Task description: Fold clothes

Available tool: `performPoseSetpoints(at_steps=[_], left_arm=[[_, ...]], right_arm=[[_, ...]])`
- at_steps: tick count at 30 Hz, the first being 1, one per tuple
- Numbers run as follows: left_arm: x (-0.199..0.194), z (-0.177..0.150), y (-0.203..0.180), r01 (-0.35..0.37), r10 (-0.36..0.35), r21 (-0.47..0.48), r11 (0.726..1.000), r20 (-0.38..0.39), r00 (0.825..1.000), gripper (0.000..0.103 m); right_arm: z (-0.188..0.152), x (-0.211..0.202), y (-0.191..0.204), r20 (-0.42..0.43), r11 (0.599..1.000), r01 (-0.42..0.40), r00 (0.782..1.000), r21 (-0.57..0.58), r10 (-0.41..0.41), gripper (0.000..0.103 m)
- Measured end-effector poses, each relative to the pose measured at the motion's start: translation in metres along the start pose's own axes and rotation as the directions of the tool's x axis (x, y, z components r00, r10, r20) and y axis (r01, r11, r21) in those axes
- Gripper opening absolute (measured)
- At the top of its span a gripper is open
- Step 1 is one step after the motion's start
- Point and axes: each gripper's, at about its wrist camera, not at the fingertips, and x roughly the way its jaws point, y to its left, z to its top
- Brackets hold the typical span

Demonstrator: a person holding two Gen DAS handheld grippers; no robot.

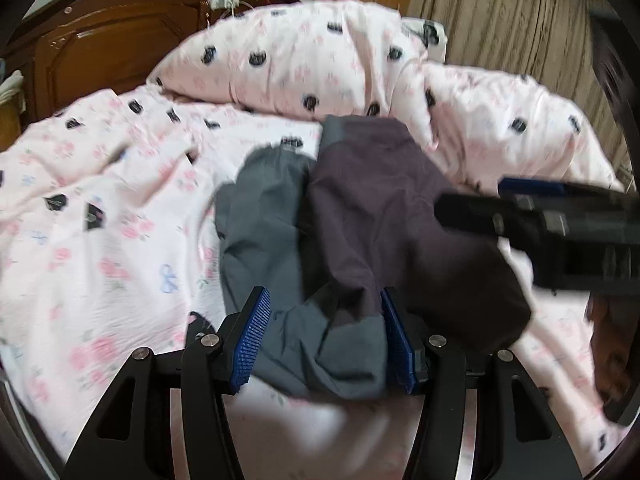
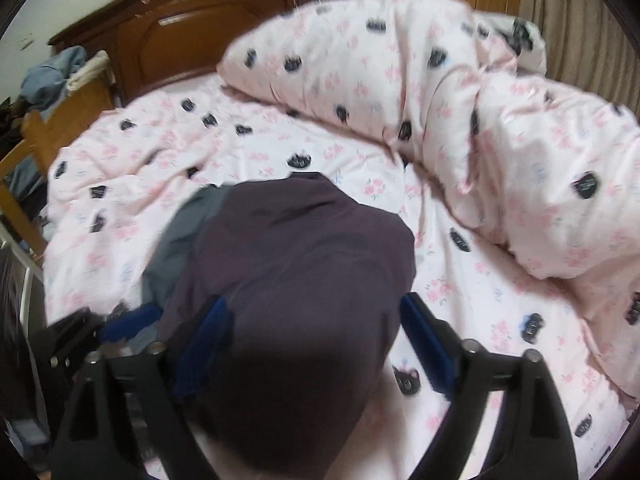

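Garment (image 1: pixel 360 216), purple and grey, bunched on bedsheet (image 1: pixel 100 240) below duvet (image 1: pixel 304 56). Left gripper (image 1: pixel 324 344) jaws spread, grey fabric between. Right gripper (image 2: pixel 316 352) jaws spread over purple fabric.

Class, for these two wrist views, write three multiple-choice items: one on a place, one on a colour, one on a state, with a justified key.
1. Where does the dark purple and grey cloth garment lie?
A. on the pink floral bedsheet
B. on a wooden floor
C. in a basket

2. What colour are the ribbed pads of the left gripper?
A. red
B. blue
C. yellow

3. How do the jaws of the right gripper stand?
A. shut on nothing
B. spread, with garment cloth between them
C. out of view

Key: 1 A, pink sheet shows all around the garment; 2 B, both pads are blue; 3 B, the fingers sit well apart on either side of purple cloth.
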Motion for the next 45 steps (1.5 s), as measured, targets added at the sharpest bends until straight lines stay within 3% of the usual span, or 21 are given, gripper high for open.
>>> performPoseSetpoints(at_steps=[6, 8, 10, 19, 27, 34, 45], left_arm=[[-0.055, 0.008, -0.016, -0.032, 0.030, 0.031, 0.999, 0.045, 0.999, 0.053], [-0.070, 0.008, -0.019, -0.046, 0.044, 0.040, 0.998, 0.052, 0.998, 0.062], [-0.092, 0.005, -0.021, -0.053, 0.050, 0.041, 0.998, 0.075, 0.996, 0.064], [-0.161, -0.013, -0.031, -0.089, 0.083, 0.065, 0.994, 0.094, 0.992, 0.066], [-0.215, -0.037, -0.043, -0.142, 0.126, 0.102, 0.985, 0.145, 0.981, 0.067], [-0.232, -0.056, -0.043, -0.162, 0.155, 0.085, 0.983, 0.080, 0.985, 0.067], [-0.262, -0.070, -0.054, -0.190, 0.177, 0.119, 0.975, 0.109, 0.978, 0.067]], right_arm=[[-0.020, -0.056, 0.013, 0.061, 1.000, -0.007, 0.998, -0.014, 0.008, 0.095], [-0.025, -0.075, 0.015, 0.083, 1.000, -0.013, 0.996, -0.004, 0.013, 0.096], [-0.032, -0.096, 0.017, 0.108, 0.999, -0.028, 0.994, 0.018, 0.026, 0.098], [-0.060, -0.182, 0.029, 0.201, 0.996, -0.071, 0.978, 0.056, 0.058, 0.101], [-0.107, -0.242, 0.045, 0.232, 0.995, -0.076, 0.971, 0.071, 0.057, 0.102], [-0.152, -0.277, 0.050, 0.236, 0.990, -0.062, 0.971, 0.128, 0.031, 0.102], [-0.185, -0.318, 0.059, 0.266, 0.985, -0.060, 0.964, 0.159, 0.015, 0.102]])
